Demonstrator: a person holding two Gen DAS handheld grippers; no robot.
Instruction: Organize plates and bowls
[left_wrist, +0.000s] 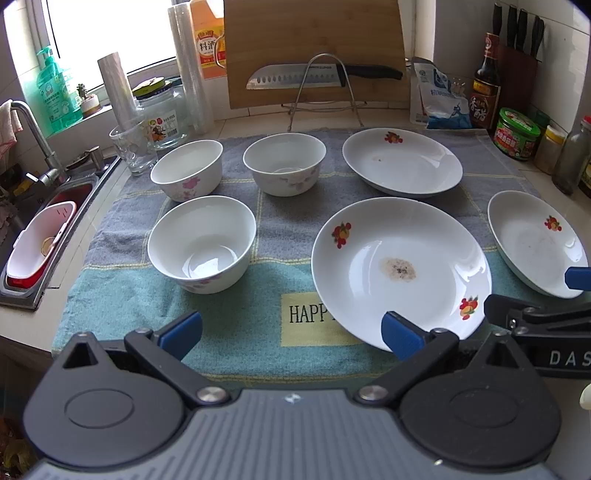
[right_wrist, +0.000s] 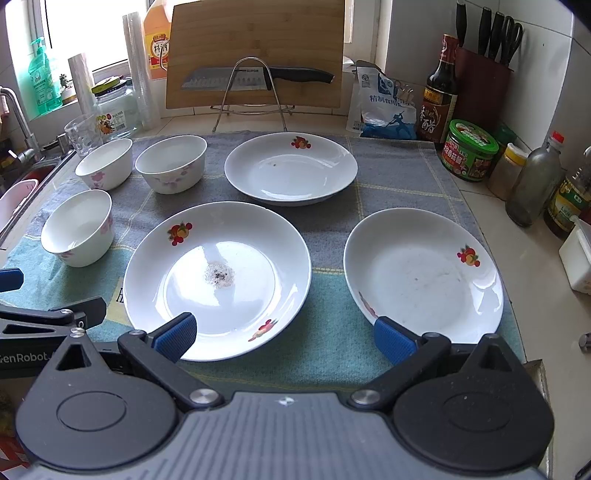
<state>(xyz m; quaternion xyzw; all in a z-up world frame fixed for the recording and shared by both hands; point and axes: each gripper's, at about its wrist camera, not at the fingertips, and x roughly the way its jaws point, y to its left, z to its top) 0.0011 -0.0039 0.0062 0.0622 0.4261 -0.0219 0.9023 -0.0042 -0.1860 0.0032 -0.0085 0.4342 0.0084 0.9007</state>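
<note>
Three white bowls with pink flowers sit on the left of a towel: a near bowl (left_wrist: 202, 243) (right_wrist: 77, 227), a far-left bowl (left_wrist: 186, 170) (right_wrist: 104, 162) and a far-middle bowl (left_wrist: 284, 162) (right_wrist: 171, 162). Three white plates with fruit prints lie to the right: a stained near plate (left_wrist: 400, 269) (right_wrist: 218, 277), a far plate (left_wrist: 402, 162) (right_wrist: 291, 168) and a right plate (left_wrist: 535, 243) (right_wrist: 423, 273). My left gripper (left_wrist: 291, 332) is open and empty above the towel's near edge. My right gripper (right_wrist: 284, 336) is open and empty between the near plate and the right plate.
The towel (left_wrist: 240, 325) covers the counter. A sink (left_wrist: 44, 236) with a red and white basket lies at the left. A glass (left_wrist: 131, 147), a jar, a cutting board with a knife (left_wrist: 321, 75), bottles and jars (right_wrist: 469, 149) line the back and right.
</note>
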